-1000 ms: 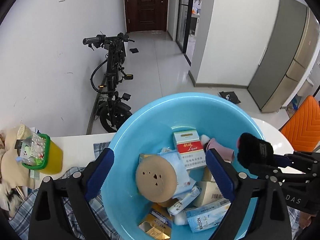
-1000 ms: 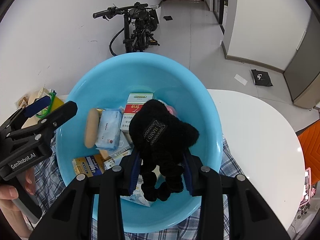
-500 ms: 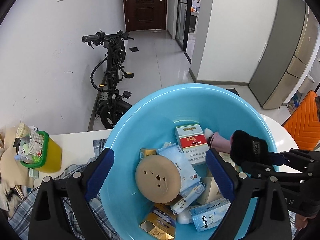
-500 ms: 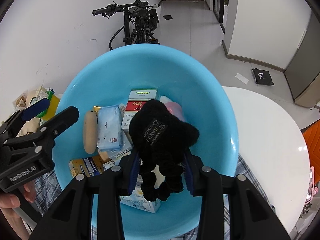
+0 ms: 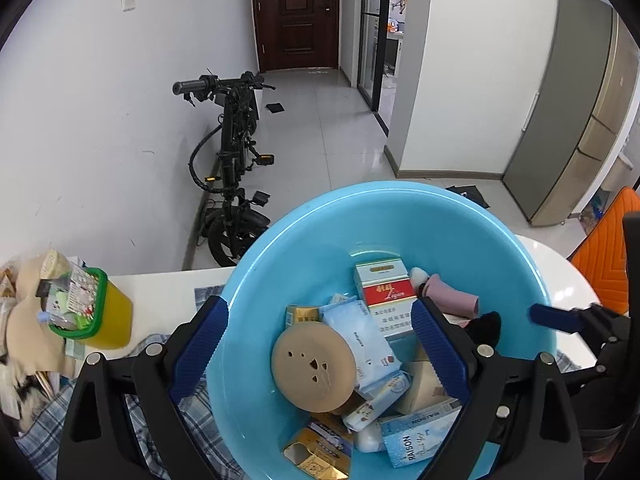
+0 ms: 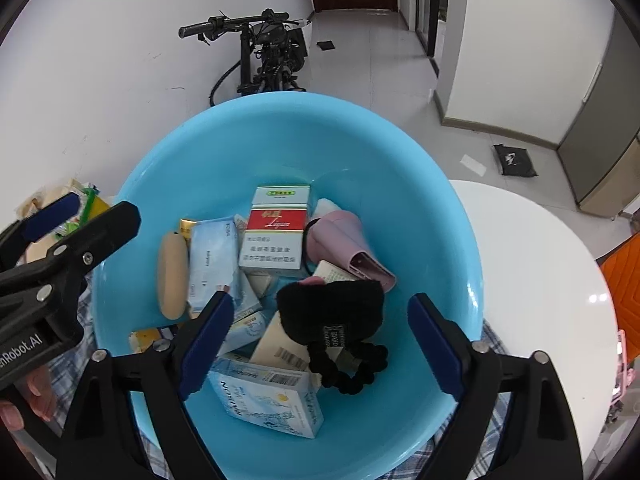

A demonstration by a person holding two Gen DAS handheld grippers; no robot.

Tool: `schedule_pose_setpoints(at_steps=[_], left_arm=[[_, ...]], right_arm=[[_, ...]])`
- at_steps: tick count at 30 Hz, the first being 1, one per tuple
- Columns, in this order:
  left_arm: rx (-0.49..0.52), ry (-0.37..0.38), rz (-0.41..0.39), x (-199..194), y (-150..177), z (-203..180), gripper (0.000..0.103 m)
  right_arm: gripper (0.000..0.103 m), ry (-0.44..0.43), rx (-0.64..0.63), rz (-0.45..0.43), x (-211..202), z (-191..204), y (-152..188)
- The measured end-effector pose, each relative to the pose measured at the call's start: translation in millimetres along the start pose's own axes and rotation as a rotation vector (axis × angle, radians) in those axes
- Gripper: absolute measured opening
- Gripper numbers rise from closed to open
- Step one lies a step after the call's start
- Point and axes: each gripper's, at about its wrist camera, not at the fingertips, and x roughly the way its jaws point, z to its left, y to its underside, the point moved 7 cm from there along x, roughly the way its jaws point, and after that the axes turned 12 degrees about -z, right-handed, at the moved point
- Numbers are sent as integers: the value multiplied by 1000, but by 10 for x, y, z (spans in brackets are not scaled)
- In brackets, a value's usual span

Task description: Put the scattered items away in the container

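The right gripper is hovering over the blue basin with its jaws spread wide and nothing between them. The black plush hair tie is lying inside the basin, on top of the boxes near the basin's front, beside the pink pouch and just in front of the red-and-white carton. So the drop step looks finished. The left gripper is hanging over the basin's left side, jaws likewise apart and empty, above the round tan disc. Left of the basin, a yellow cup with a green rim is standing on the table among loose clutter; the next move probably calls for reaching there for another item.
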Motion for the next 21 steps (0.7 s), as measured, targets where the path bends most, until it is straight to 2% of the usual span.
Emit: schedule_pose_setpoints(at_steps=[4,8,11,14,17,18,21], left_arm=[[-19,0,7,-1,29,42,95],[-34,-45,-47,-56,5,125,95],[-24,-80,-151,-180,-43,158,95],[-12,-31,-268,-365,-81,129,95],[3,-32,-413,-600,-131,145,96],[4,-27,-463,-686,-149,159,103],[-1,-15,-531,-808,-176,186,103]], right_arm=[[96,2,8,-36,-27,-4,-5],[96,37,12,-103,-100,-26,-25],[96,77,-51,-210,-208,17,-66],[96,58,-54,-317,-353,30,-76],[97,92,-36,-487,-588,-24,-116],[102,114,-37,-542,-664,-42,-123],[103,150,-39,-683,-889,-101,-141]])
